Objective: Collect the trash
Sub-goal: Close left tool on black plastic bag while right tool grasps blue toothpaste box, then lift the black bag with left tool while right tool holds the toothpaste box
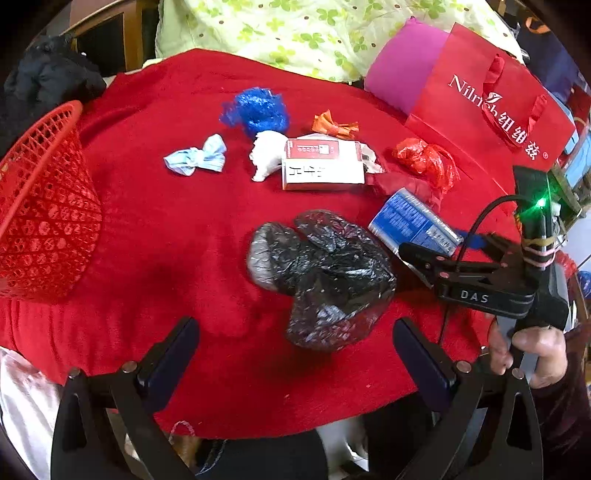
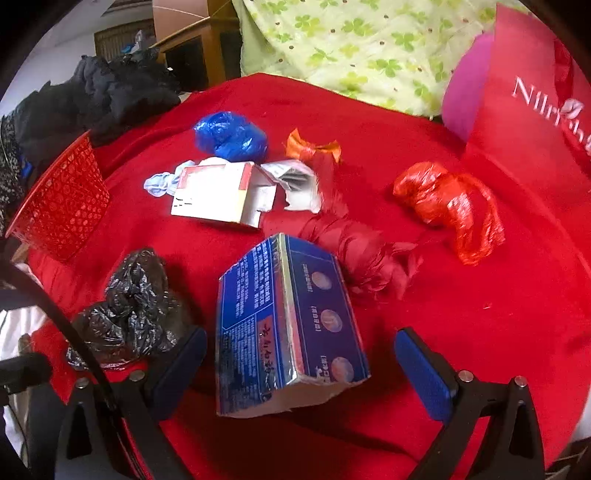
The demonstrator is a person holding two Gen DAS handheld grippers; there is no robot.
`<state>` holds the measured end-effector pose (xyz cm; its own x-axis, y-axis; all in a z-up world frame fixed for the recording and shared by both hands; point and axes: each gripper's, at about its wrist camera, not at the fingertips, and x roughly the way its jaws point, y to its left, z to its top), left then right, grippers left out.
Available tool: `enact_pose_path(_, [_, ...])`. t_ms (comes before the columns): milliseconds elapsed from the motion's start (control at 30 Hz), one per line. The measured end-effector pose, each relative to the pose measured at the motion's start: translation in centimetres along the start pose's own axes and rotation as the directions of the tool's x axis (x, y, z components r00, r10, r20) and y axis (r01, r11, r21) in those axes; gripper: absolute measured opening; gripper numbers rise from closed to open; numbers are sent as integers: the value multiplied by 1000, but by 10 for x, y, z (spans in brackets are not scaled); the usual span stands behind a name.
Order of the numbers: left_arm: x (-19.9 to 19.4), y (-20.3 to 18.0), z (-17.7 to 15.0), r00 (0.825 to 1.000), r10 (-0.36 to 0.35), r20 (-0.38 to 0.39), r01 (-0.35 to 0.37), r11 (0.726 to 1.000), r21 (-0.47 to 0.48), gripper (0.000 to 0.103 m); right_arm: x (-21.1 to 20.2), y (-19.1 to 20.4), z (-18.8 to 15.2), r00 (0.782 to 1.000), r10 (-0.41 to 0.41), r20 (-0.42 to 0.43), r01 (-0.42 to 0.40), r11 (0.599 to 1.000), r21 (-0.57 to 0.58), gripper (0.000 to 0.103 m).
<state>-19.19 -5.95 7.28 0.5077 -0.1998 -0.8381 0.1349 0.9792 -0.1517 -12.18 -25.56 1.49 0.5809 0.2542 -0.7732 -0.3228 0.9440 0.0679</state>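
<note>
Trash lies on a red cloth. A crumpled black plastic bag (image 1: 321, 277) sits just ahead of my open, empty left gripper (image 1: 295, 350); it also shows in the right wrist view (image 2: 129, 314). A blue carton (image 2: 284, 325) lies between the spread fingers of my open right gripper (image 2: 299, 365), not gripped; it also shows in the left wrist view (image 1: 413, 221). Farther off lie a white and red box (image 1: 321, 166), a blue bag (image 1: 255, 110), an orange wrapper (image 1: 332, 125), a red bag (image 2: 450, 206) and a pale blue mask (image 1: 199, 155).
A red mesh basket (image 1: 40, 210) stands at the left edge of the cloth. A red paper shopping bag (image 1: 491, 107) and a purple cushion (image 1: 402, 70) stand at the back right. Dark clothes (image 2: 103, 96) lie at the back left. A flowered green cloth (image 1: 295, 33) lies behind.
</note>
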Motion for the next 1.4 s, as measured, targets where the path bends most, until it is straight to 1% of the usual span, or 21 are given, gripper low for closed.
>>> enact_pose_path(33, [2, -1, 1, 1000, -2, -5, 2, 1000, 0, 103, 2, -4, -2, 1000, 23, -6, -23, 999, 22, 80])
enact_pose_path(67, [6, -4, 3, 1000, -3, -11, 3, 1000, 1, 103, 4, -8, -3, 999, 42, -10, -41, 998, 46, 74])
enact_pose_path(100, [9, -6, 5, 1000, -6, -15, 6, 1000, 4, 103, 5, -11, -5, 999, 52, -16, -51, 997, 65, 61])
enact_pose_path(133, [12, -9, 7, 1000, -10, -17, 10, 1000, 7, 103, 7, -16, -8, 998, 65, -24, -63, 994, 93, 54])
enact_pose_path(200, [19, -16, 9, 1000, -22, -21, 22, 1000, 20, 100, 3, -23, -13, 996, 92, -6, -90, 988, 129, 54])
enact_pose_path(233, [22, -19, 10, 999, -27, -28, 28, 999, 28, 95, 0, -28, -16, 995, 104, 5, -104, 983, 151, 53])
enact_pose_path(300, [31, -26, 12, 998, -46, -44, 48, 998, 46, 81, -5, -36, -20, 992, 123, 20, -125, 975, 184, 53])
enact_pose_path(400, [45, -31, 13, 994, -74, -81, 78, 995, 54, 52, -15, -51, -29, 986, 162, 48, -169, 953, 250, 53])
enact_pose_path(467, [51, -29, 12, 989, -108, -97, 112, 993, 43, 24, -25, -62, -35, 983, 170, 71, -184, 942, 282, 53])
enact_pose_path(533, [49, -27, 12, 988, -129, -81, 132, 991, 36, 13, -34, -65, -36, 983, 159, 89, -178, 942, 286, 53])
enact_pose_path(633, [34, -22, 15, 986, -164, -24, 165, 985, 49, 8, -48, -65, -34, 982, 146, 118, -173, 945, 279, 53])
enact_pose_path(733, [19, -16, 18, 985, -169, 26, 167, 984, 66, 5, -57, -61, -28, 978, 149, 145, -184, 942, 280, 53])
enact_pose_path(833, [7, -3, 21, 983, -173, 65, 170, 984, 51, 5, -66, -49, -21, 975, 148, 166, -187, 949, 252, 53])
enact_pose_path(933, [0, 12, 21, 984, -151, 99, 149, 989, 23, 6, -68, -33, -14, 977, 128, 172, -165, 961, 223, 53])
enact_pose_path(1000, [3, 20, 20, 986, -150, 67, 151, 989, -5, 33, -68, -25, -13, 978, 122, 172, -157, 966, 208, 53])
enact_pose_path(1033, [6, 23, 18, 988, -146, 51, 148, 989, -28, 66, -68, -23, -13, 978, 119, 171, -153, 967, 203, 53])
enact_pose_path(1067, [10, 25, 18, 988, -143, 49, 146, 987, -62, 77, -69, -22, -14, 979, 117, 169, -150, 968, 201, 53])
enact_pose_path(1100, [13, 26, 18, 988, -146, 59, 151, 985, -86, 82, -67, -21, -14, 979, 115, 166, -148, 968, 201, 53])
enact_pose_path(1200, [27, 22, 23, 987, -157, 35, 160, 981, -105, 82, -69, -24, -20, 980, 116, 162, -150, 966, 212, 53])
enact_pose_path(1333, [65, 14, 31, 985, -166, -39, 160, 979, -128, 83, -71, -33, -24, 981, 102, 165, -138, 964, 228, 53])
enact_pose_path(1400, [74, 12, 31, 985, -169, -36, 163, 977, -135, 83, -75, -39, -26, 981, 95, 172, -134, 962, 237, 53])
